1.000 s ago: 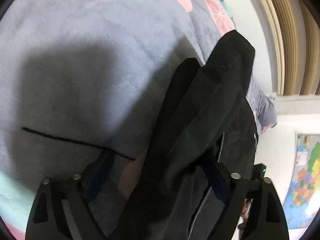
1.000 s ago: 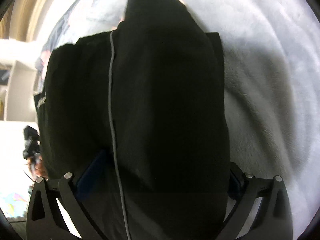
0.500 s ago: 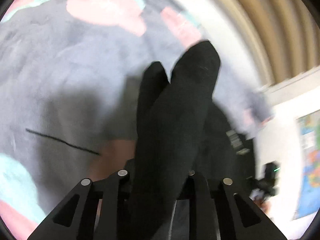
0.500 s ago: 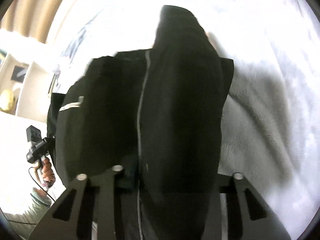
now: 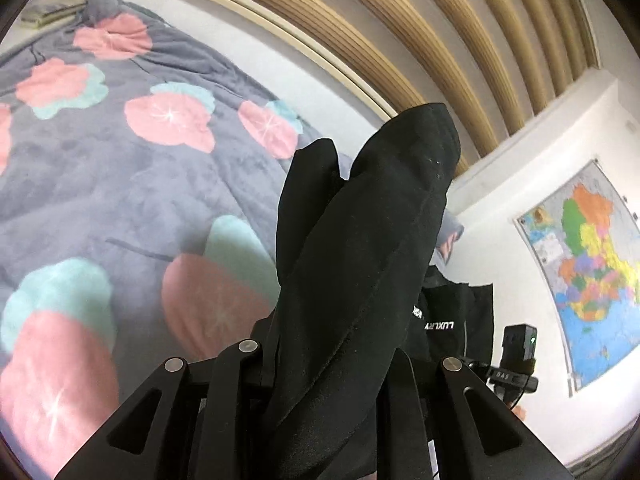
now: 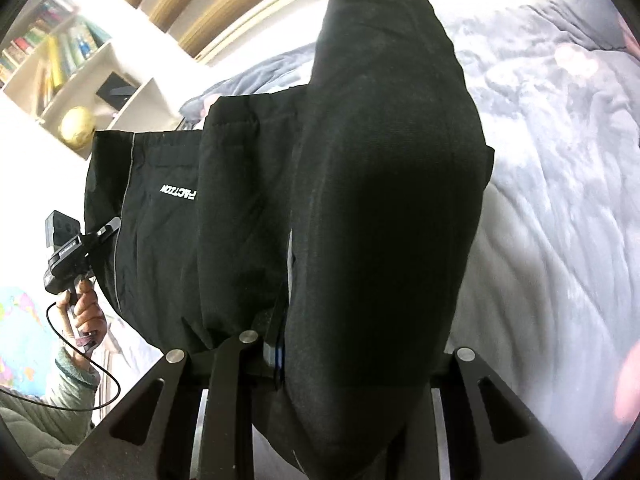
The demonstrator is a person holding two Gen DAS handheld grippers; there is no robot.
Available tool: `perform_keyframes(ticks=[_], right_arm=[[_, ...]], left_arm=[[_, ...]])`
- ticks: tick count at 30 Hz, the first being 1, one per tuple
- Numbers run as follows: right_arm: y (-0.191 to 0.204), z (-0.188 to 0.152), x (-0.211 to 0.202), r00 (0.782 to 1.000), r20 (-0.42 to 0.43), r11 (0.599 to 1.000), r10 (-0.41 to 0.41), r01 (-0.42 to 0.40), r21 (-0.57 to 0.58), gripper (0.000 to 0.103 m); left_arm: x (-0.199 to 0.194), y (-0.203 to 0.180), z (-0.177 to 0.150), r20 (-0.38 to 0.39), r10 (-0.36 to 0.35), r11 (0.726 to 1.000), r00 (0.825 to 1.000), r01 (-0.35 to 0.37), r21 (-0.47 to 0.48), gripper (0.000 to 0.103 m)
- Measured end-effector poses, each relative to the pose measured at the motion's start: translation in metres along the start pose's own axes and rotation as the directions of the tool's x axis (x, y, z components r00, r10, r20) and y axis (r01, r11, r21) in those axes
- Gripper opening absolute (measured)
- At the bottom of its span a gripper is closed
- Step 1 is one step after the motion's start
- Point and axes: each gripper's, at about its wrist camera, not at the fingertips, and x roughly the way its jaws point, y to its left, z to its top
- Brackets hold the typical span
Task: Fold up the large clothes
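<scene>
A large black garment with white lettering fills both views. In the left wrist view a thick fold of it (image 5: 360, 264) stands up out of my left gripper (image 5: 320, 364), which is shut on it. In the right wrist view the garment (image 6: 384, 200) hangs spread between the two grippers, and my right gripper (image 6: 344, 352) is shut on a bunched fold. The garment is held up above the bed. My fingertips are hidden in the cloth.
A grey blanket with pink and teal flowers (image 5: 132, 168) covers the bed below. A slatted wooden headboard (image 5: 400, 40) and a wall map (image 5: 584, 264) stand behind. A bookshelf (image 6: 68, 64) is at the left. The hand holding the other gripper (image 6: 80, 288) shows.
Both grippers closed on the black garment and lifted it off the blanket. The views tilted up from the bed toward the headboard and walls.
</scene>
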Motion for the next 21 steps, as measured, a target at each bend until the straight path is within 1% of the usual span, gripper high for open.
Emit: perform_keyframes(ticks=[2,5,7,8,9,11,12,13,14,15,16,17,18,19,20,21], right_arm=[[0.000,-0.007,-0.005,1.000,-0.013,1.000,0.001,-0.001,0.012,0.030],[-0.003,-0.008,0.001,0.999,-0.052,1.000,-0.015,0.016,0.026,0.030],[-0.005,-0.027,0.012,0.996,-0.092,0.998,-0.018,0.024,0.063,0.030],[-0.008,-0.034,0.021,0.993,-0.117,0.996,-0.018,0.029,0.089,0.030],[-0.010,-0.038,0.033,0.991,-0.135,0.994,-0.025,0.039,0.103,0.030],[-0.022,-0.050,0.055,0.983,-0.180,0.988,-0.046,0.071,0.136,0.030],[-0.033,-0.058,0.071,0.976,-0.212,0.982,-0.051,0.088,0.168,0.032],[-0.031,-0.061,0.083,0.971,-0.230,0.975,-0.064,0.110,0.191,0.034],[-0.037,-0.063,0.094,0.966,-0.240,0.965,-0.092,0.147,0.218,0.039],[-0.048,-0.067,0.100,0.962,-0.244,0.950,-0.126,0.187,0.248,0.042],[-0.061,-0.070,0.104,0.961,-0.246,0.934,-0.129,0.201,0.294,0.046],[-0.069,-0.072,0.103,0.963,-0.244,0.920,-0.116,0.196,0.339,0.051],[-0.082,-0.076,0.099,0.970,-0.228,0.891,-0.081,0.172,0.419,0.054],[-0.088,-0.078,0.093,0.974,-0.213,0.878,-0.074,0.165,0.450,0.054],[-0.088,-0.079,0.087,0.975,-0.204,0.874,-0.083,0.170,0.455,0.056],[-0.088,-0.080,0.072,0.973,-0.190,0.873,-0.128,0.201,0.444,0.060]], left_arm=[[-0.017,0.003,-0.019,-0.013,0.012,1.000,1.000,-0.012,-0.004,0.020],[-0.029,0.023,-0.047,-0.060,0.034,0.998,0.998,-0.038,-0.057,0.020],[-0.024,0.043,-0.063,-0.102,0.051,0.992,0.994,-0.062,-0.109,0.020],[-0.019,0.052,-0.069,-0.118,0.065,0.990,0.991,-0.079,-0.116,0.020],[-0.013,0.062,-0.076,-0.142,0.092,0.987,0.985,-0.110,-0.120,0.020],[0.005,0.090,-0.091,-0.209,0.139,0.969,0.968,-0.176,-0.172,0.022],[0.017,0.112,-0.102,-0.253,0.187,0.948,0.949,-0.242,-0.208,0.024],[0.021,0.128,-0.108,-0.269,0.217,0.927,0.938,-0.284,-0.243,0.029],[0.024,0.155,-0.116,-0.280,0.210,0.894,0.937,-0.300,-0.333,0.035],[0.022,0.171,-0.120,-0.273,0.173,0.873,0.946,-0.276,-0.402,0.039],[0.018,0.193,-0.126,-0.241,0.096,0.831,0.966,-0.212,-0.515,0.041],[0.014,0.203,-0.129,-0.222,0.051,0.802,0.974,-0.172,-0.572,0.041],[0.007,0.212,-0.130,-0.206,0.013,0.777,0.978,-0.139,-0.614,0.041],[0.000,0.213,-0.128,-0.205,0.006,0.779,0.979,-0.133,-0.612,0.042],[-0.009,0.211,-0.124,-0.215,0.024,0.797,0.976,-0.148,-0.585,0.045],[-0.016,0.207,-0.120,-0.223,0.048,0.813,0.974,-0.168,-0.558,0.046]])
